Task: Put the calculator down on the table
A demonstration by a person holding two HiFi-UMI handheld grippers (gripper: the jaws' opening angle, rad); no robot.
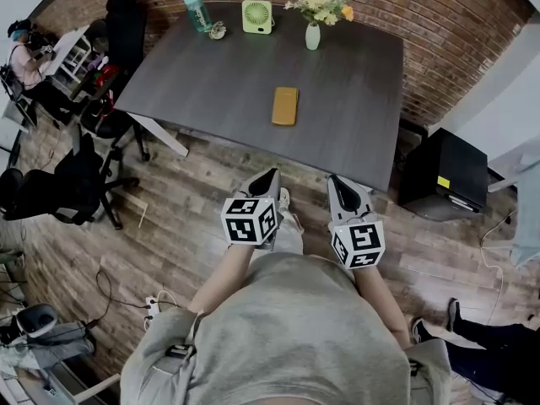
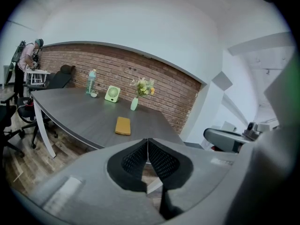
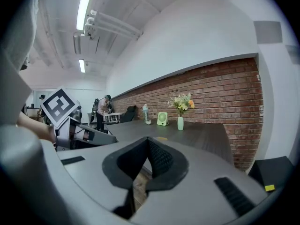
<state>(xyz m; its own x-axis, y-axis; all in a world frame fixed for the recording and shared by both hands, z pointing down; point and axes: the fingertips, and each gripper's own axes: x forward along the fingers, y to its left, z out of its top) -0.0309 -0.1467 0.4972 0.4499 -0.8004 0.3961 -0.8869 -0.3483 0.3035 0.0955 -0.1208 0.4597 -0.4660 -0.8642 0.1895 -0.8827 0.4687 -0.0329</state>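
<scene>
yellow calculator (image 1: 285,105) flat on the dark grey table (image 1: 211,83), about mid-top, well apart from both grippers. left gripper (image 1: 270,175) short of the table's near edge, above the plank floor (image 1: 177,226), jaws pressed together with nothing between them. right gripper (image 1: 337,180) near it, likewise closed and empty (tips meeting in its own view). along the far edge by the brick wall (image 1: 439,24): green fan (image 1: 257,16), vase of flowers (image 1: 313,34), teal bottle (image 1: 197,8).
</scene>
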